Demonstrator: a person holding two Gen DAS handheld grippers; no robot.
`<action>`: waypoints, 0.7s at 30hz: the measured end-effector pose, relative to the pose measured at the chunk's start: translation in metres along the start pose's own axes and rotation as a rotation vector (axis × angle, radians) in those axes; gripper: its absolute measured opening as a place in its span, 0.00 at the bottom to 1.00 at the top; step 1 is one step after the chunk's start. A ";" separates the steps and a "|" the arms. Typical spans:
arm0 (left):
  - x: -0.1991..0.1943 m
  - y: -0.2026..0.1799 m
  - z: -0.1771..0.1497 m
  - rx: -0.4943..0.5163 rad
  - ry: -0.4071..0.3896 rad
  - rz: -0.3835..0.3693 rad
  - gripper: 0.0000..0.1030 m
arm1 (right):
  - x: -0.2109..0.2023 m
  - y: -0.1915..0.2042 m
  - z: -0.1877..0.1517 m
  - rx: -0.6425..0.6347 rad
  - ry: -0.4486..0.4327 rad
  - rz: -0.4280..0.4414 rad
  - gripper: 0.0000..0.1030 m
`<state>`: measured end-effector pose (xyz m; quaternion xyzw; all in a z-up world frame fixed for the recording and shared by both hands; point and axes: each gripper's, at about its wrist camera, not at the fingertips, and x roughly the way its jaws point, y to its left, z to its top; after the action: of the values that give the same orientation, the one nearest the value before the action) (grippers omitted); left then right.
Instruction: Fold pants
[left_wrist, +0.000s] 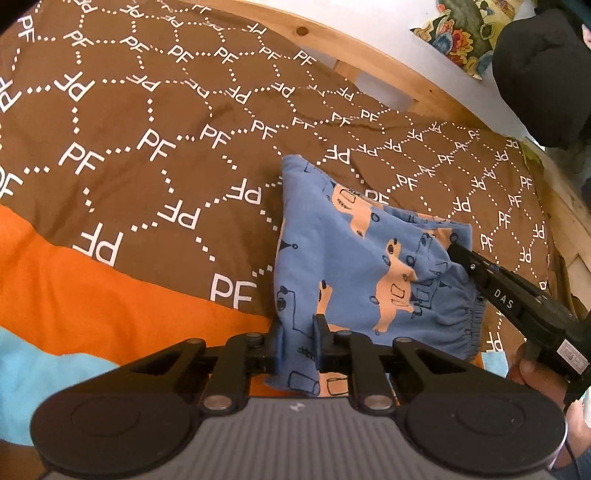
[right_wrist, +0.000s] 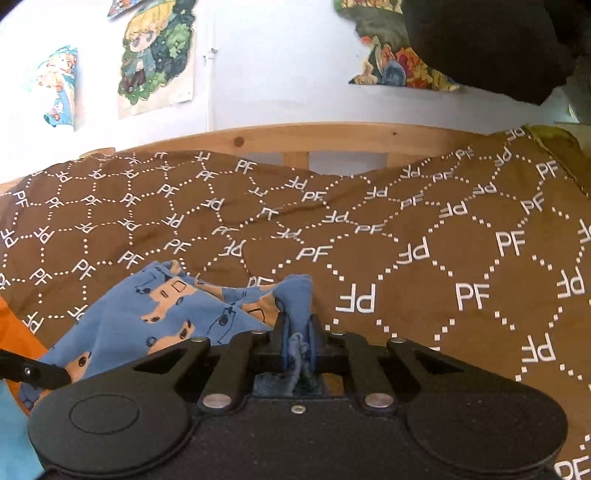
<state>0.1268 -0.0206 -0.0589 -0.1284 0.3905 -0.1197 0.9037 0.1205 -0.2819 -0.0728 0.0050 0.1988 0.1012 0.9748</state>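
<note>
Item: pants (left_wrist: 362, 266), blue with a peach vehicle print, small, lying on a brown bedspread (left_wrist: 147, 122) patterned with white letters, on a bed with a wooden frame (right_wrist: 295, 140).

Position: in the left wrist view the garment runs from the lens toward 1 o'clock. Its long axis runs from the near edge to a far corner at about 12 o'clock, with the gathered waistband at 3 o'clock.

Left gripper (left_wrist: 298, 341): fingers closed on the near edge of the fabric, pitched downward, cloth pinched between the pads.

Right gripper (right_wrist: 297, 341): fingers nearly shut on a bunched fold, cloth lifted clear of the bedspread; it enters the left view from 4 o'clock.

Judgement: both ends are gripped and the fabric between is slack; carrying one edge across onto the other looks like the next step.
</note>
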 end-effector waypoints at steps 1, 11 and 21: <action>-0.001 -0.001 0.000 0.005 -0.003 0.003 0.15 | -0.001 0.001 0.001 -0.008 -0.003 0.002 0.10; -0.008 -0.009 -0.001 0.030 -0.007 0.016 0.15 | -0.010 0.001 0.004 -0.007 -0.017 0.009 0.10; -0.011 -0.008 0.000 0.044 -0.015 0.003 0.15 | -0.013 0.004 0.008 -0.018 -0.018 0.001 0.09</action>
<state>0.1191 -0.0246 -0.0489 -0.1088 0.3812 -0.1262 0.9094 0.1110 -0.2809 -0.0600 -0.0029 0.1891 0.1034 0.9765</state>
